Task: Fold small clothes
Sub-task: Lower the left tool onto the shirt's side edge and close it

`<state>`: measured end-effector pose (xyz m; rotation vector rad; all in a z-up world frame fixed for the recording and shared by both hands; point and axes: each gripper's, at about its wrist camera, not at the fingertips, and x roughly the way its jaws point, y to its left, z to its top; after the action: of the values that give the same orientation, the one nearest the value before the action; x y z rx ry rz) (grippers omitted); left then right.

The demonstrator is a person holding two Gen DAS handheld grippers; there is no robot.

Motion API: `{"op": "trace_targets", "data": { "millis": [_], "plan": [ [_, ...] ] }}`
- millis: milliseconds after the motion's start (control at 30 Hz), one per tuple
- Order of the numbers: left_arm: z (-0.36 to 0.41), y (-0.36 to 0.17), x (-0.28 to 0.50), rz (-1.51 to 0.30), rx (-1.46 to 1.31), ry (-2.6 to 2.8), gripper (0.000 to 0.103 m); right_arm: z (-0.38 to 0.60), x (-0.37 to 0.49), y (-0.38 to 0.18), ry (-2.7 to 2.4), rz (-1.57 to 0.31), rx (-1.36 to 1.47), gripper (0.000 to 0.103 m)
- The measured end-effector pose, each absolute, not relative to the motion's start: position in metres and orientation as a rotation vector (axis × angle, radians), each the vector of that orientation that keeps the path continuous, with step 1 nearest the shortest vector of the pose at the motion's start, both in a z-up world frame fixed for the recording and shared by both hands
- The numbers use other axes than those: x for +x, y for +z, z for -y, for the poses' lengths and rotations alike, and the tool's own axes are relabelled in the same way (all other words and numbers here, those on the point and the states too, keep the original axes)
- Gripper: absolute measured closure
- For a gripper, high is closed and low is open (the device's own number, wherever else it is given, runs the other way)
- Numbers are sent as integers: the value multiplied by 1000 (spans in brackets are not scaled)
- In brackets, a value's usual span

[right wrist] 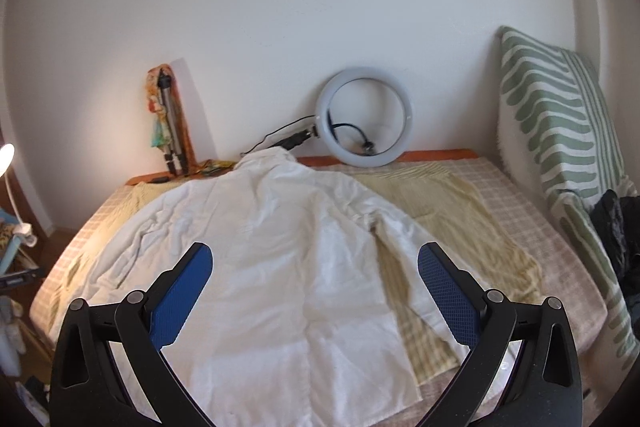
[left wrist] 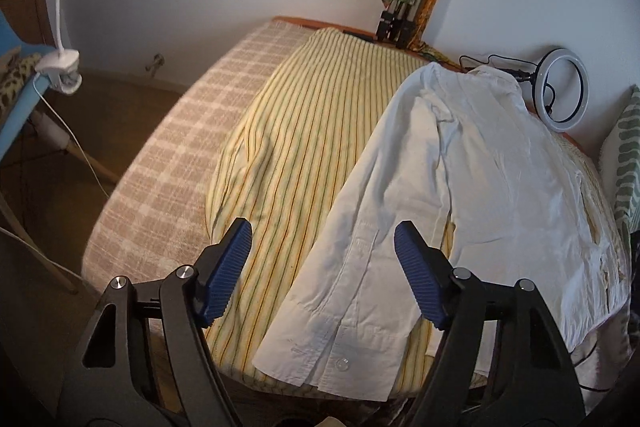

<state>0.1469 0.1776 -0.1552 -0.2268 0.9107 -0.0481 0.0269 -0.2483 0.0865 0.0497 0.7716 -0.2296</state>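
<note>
Item: white cotton long-sleeved shirt (right wrist: 280, 247) lying spread on striped yellow cloth (left wrist: 304, 131) over the bed | Handling: appearing light, limp, wrinkling easily; taking hold at sleeve cuff (left wrist: 320, 351) advised | left gripper (left wrist: 322, 275) and right gripper (right wrist: 316, 291): jaws standing spread, pinching nothing.

White shirt's (right wrist: 280, 267) hem — cut off by the bottom edge.
</note>
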Motion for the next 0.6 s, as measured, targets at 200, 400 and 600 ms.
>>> {"op": "trace_targets", "data": {
  "millis": [200, 400, 600],
  "plan": [
    [-180, -191, 153, -974, -225, -90, 27, 223, 55, 70, -124, -837, 33, 1],
    [-179, -207, 154, -990, -215, -127, 29, 215, 82, 43, -100, -915, 8, 1],
    [-178, -219, 158, -1011, -207, -148, 46, 211, 97, 33, -94, -968, -25, 1]
  ]
}}
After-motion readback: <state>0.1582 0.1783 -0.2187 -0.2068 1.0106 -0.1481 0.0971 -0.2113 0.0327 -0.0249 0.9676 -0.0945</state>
